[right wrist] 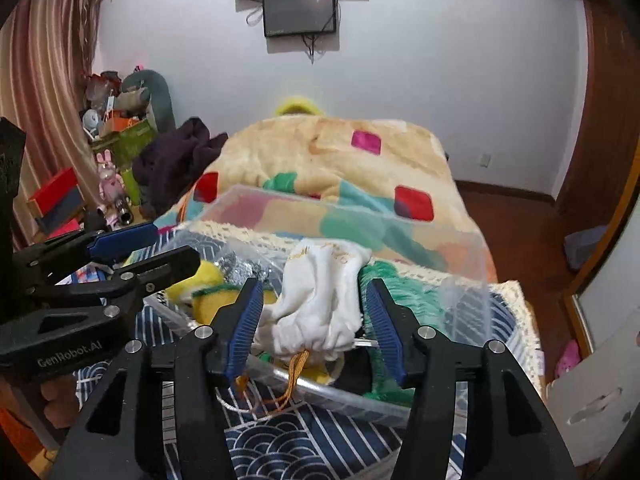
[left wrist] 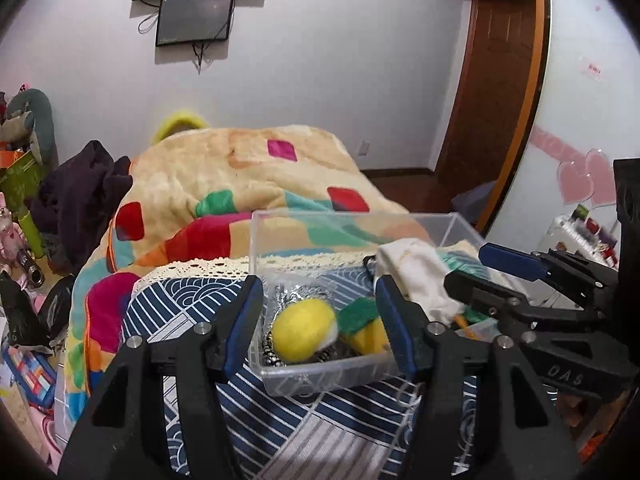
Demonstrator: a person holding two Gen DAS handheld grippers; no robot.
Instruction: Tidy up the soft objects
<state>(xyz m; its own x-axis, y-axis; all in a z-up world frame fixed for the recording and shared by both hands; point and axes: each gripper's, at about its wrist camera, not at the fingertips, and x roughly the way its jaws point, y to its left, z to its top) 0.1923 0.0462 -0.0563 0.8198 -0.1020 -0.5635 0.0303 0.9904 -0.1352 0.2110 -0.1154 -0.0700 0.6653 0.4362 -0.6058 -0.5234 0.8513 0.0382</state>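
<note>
A clear plastic bin [left wrist: 280,378] stands on a blue patterned cloth [left wrist: 320,440]. In it lie a yellow felt ball [left wrist: 302,330], a green and yellow sponge [left wrist: 362,326], a silvery item and a white drawstring pouch [right wrist: 320,300] that drapes over the bin's near wall. My left gripper [left wrist: 320,320] is open at the bin's near wall, the ball between its fingers' line. My right gripper [right wrist: 314,328] is open with the white pouch between its pads; it also shows in the left wrist view [left wrist: 472,276]. A green fuzzy thing [right wrist: 404,292] lies behind the pouch.
A colourful blanket [left wrist: 240,184] covers the bed behind the bin. A dark garment [left wrist: 80,188] and toys [left wrist: 24,128] are piled at the left. A wooden door [left wrist: 496,80] and a mirror stand at the right. Screens [right wrist: 300,10] hang on the wall.
</note>
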